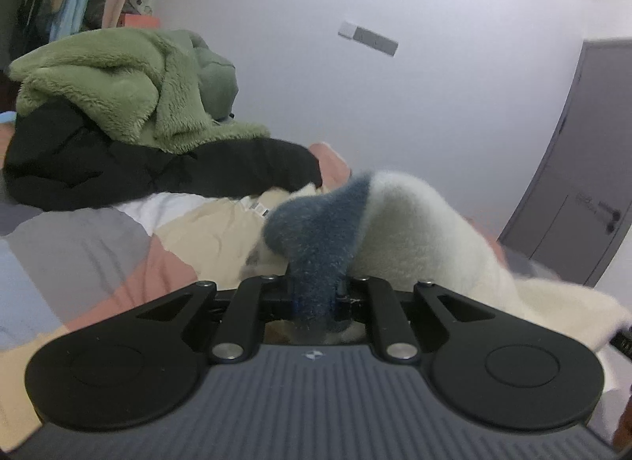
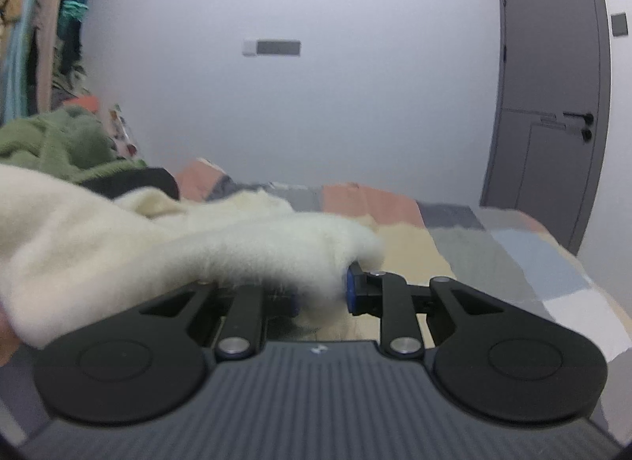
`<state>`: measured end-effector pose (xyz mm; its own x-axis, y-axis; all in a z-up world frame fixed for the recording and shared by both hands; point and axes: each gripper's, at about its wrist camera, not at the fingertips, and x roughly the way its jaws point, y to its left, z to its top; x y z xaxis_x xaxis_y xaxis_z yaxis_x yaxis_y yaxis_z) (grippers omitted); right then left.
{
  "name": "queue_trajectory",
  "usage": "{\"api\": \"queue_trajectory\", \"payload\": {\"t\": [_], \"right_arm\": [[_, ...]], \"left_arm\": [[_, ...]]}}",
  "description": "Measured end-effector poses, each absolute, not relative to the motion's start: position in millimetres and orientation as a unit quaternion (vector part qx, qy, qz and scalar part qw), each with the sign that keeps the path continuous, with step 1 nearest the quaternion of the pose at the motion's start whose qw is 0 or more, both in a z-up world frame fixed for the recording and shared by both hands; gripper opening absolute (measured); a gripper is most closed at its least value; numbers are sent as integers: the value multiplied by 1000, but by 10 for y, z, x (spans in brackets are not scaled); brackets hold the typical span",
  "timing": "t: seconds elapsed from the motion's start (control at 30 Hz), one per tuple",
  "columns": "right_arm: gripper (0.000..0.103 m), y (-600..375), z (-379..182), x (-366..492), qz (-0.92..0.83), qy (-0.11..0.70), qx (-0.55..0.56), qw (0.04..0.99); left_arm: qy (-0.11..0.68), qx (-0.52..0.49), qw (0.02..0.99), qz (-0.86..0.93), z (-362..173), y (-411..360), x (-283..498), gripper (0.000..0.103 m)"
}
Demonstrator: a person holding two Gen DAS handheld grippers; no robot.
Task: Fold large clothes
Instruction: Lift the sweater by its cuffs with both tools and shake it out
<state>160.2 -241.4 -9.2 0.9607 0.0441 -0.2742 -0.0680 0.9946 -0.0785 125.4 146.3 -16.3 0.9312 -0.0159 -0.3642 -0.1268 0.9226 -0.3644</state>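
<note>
Both my grippers pinch the cream fleece garment [image 2: 118, 230] above the bed.

My left gripper [image 1: 316, 298] is clamped on its blue-grey cuff [image 1: 316, 223]; my right gripper [image 2: 322, 294] grips a cream fold. Below lies a patchwork bedspread [image 2: 474, 246] with a green fleece [image 1: 118, 80] piled on a black jacket [image 1: 98, 167]; beyond, a white wall and grey door [image 2: 553, 104].

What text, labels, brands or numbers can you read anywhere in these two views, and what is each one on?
No words or numbers are readable.
Small white sewn-in tag on the cream fabric beside the fluffy white-and-blue garment: dark print, too blurred to read.
Small pale emblem on the left tool's ribbed grey body: a logo mark, no letters.
The same emblem on the right tool's body: no letters.
Grey wall panel: no visible text.
</note>
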Motion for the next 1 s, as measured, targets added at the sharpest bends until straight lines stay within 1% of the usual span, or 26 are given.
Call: {"api": "queue_trajectory", "payload": {"t": [0.13, 0.27, 0.4, 0.5, 0.6, 0.73, 0.8, 0.93, 0.97, 1.0], "right_arm": [[24, -2601, -5, 1353, 42, 125, -30, 991], [24, -2741, -31, 1245, 56, 163, 0, 985], [26, -2651, -168, 1339, 48, 226, -22, 973], [28, -2592, -304, 1511, 58, 259, -24, 964], [29, -2571, -458, 1717, 60, 298, -18, 953], [29, -2673, -699, 1961, 55, 345, 20, 937], [30, -2701, -828, 2105, 53, 366, 47, 928], [32, -2721, -880, 2143, 51, 366, 67, 927], [32, -2719, -875, 2135, 51, 366, 66, 927], [32, -2719, -860, 2121, 50, 367, 68, 926]], "left_arm": [[174, -194, 965, 27, -83, 1489, 881, 15], [208, -208, 955, 28, -237, 1556, 742, 15], [256, -207, 944, 27, -443, 1563, 955, 16], [278, -191, 940, 40, -617, 1551, 1193, 17], [285, -196, 937, 49, -774, 1581, 1411, 18], [287, -210, 933, 54, -869, 1613, 1675, 20], [284, -214, 933, 55, -899, 1626, 1766, 23], [277, -218, 934, 54, -881, 1624, 1749, 28], [276, -220, 934, 54, -860, 1620, 1716, 33], [276, -223, 933, 54, -835, 1617, 1674, 44]]}}
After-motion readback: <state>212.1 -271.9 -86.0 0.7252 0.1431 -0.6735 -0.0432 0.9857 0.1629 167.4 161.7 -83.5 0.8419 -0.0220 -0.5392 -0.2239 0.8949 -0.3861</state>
